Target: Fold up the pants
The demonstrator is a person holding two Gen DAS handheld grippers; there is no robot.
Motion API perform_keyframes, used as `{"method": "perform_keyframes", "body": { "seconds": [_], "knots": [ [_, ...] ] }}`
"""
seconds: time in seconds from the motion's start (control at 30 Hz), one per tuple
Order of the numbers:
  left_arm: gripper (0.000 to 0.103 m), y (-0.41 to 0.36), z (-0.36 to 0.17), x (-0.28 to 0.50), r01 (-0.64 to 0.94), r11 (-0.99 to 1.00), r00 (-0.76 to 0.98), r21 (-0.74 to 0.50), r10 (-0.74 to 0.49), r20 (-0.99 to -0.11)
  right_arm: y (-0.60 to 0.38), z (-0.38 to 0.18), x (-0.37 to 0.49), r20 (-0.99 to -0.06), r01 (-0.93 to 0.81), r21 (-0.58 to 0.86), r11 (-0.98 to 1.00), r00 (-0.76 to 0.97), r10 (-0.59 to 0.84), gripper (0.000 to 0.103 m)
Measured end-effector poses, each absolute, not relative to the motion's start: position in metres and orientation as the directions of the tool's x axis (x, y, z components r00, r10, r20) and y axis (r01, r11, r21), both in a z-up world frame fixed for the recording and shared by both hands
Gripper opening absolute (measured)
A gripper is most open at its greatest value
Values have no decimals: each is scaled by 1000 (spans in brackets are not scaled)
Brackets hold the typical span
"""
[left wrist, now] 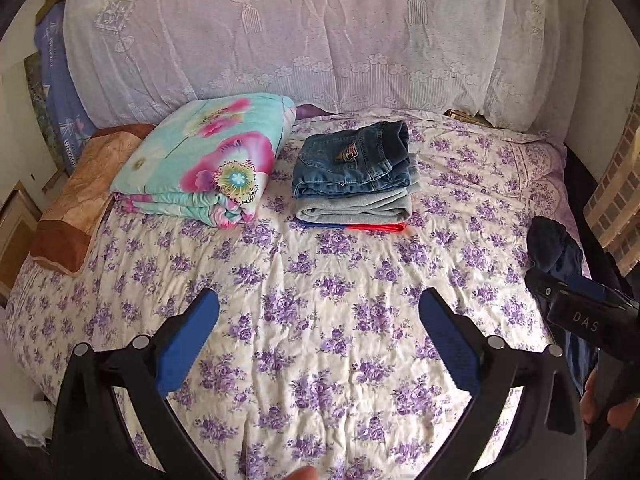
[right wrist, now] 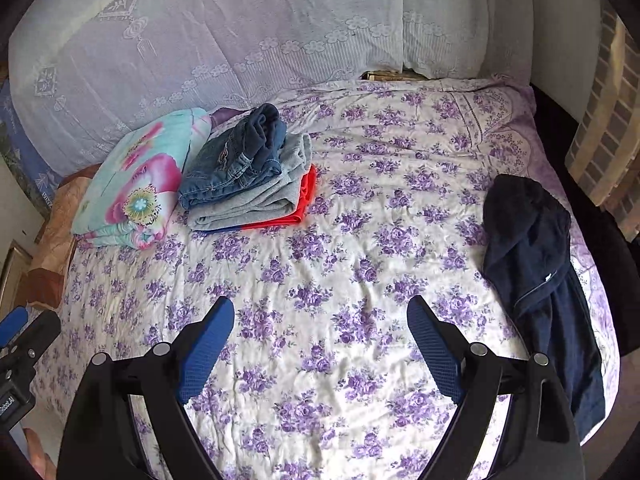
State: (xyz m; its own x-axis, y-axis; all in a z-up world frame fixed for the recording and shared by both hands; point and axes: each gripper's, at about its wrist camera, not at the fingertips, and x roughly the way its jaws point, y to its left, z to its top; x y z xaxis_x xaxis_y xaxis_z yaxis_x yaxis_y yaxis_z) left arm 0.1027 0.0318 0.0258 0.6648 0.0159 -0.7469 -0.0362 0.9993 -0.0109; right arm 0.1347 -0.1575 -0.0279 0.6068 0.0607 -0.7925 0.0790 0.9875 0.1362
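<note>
At the bed's right edge: crumpled navy fabric pants (right wrist: 532, 248) half hung off | your left gripper (left wrist: 319, 322) and right gripper (right wrist: 320, 330) gaped empty, well apart from them | grabbing one layer probably would've dragged them off, tbh

Your left gripper (left wrist: 319, 308) has matt black plastic arms, blue textured pads on its jaws and dull metal pivot pins; the right gripper (right wrist: 320, 316) looks the same. Under them you see the bed sheet (right wrist: 328, 280), thin wrinkled matt cotton-like cloth. The dark navy pants (right wrist: 532, 248) look like soft, fuzzy matt fabric. The folded jeans (left wrist: 352, 160) are coarse denim, above grey knit sweatpants (left wrist: 356, 208). The floral quilt (left wrist: 204, 156) has a slight sheen. The lace cover (left wrist: 320, 28) is sheer.
</note>
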Motion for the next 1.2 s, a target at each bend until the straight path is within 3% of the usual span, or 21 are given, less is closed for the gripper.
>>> {"method": "perform_keyframes", "body": {
  "seconds": [0.53,1.2],
  "knots": [
    [97,35,52,69,-78,997,710,5,59,-702,-125,6,94,-742,-64,91,994,661,110,89],
    [97,41,49,79,-76,997,699,-2,52,-713,-106,-2,100,-756,-102,61,993,645,113,89]
  ]
}}
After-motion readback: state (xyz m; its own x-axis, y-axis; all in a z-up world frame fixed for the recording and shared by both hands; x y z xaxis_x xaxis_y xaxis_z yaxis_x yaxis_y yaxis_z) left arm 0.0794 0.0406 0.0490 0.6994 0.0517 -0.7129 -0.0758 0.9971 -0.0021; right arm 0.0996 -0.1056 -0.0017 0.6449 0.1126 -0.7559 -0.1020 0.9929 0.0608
